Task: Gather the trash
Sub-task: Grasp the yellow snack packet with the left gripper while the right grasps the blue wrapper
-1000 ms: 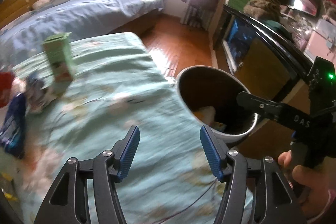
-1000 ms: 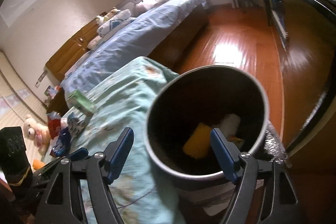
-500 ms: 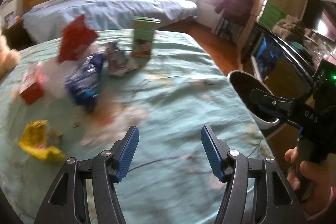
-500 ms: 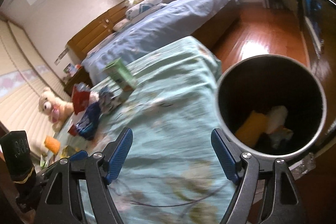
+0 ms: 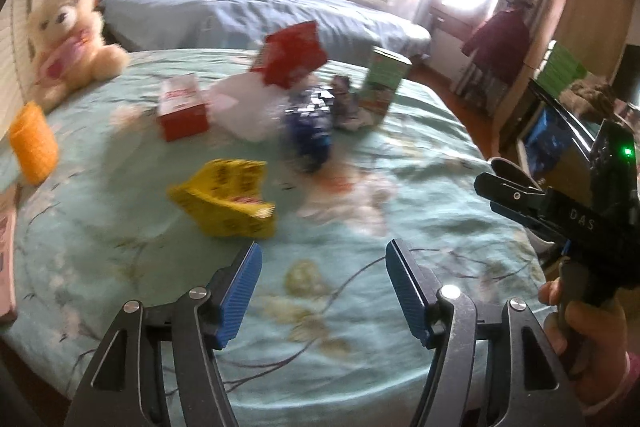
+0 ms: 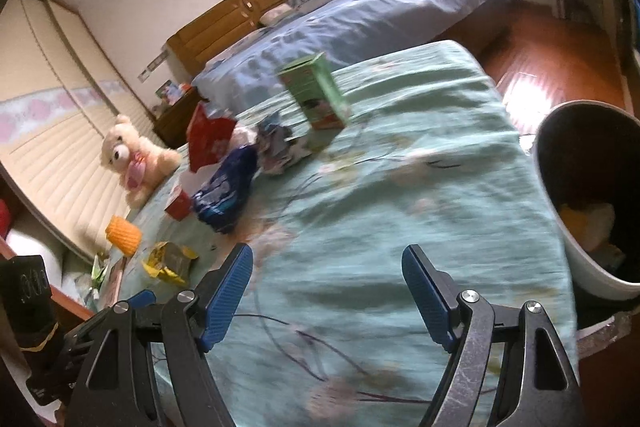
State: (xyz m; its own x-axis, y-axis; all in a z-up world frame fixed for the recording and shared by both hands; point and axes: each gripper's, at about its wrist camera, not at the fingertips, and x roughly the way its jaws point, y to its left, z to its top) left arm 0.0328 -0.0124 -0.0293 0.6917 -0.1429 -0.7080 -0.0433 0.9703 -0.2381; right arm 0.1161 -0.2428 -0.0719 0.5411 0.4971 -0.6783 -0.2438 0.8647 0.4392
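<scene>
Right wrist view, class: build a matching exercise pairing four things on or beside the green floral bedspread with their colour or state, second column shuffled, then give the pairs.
Things:
1. upright cardboard carton
2. crumpled snack wrapper
3. round trash bin
4. plush teddy bear

Descriptions:
A. cream, seated
B. green, standing
C. dark inside, holding trash
D. yellow, lying flat

Pairs: 1-B, 2-D, 3-C, 4-A
</scene>
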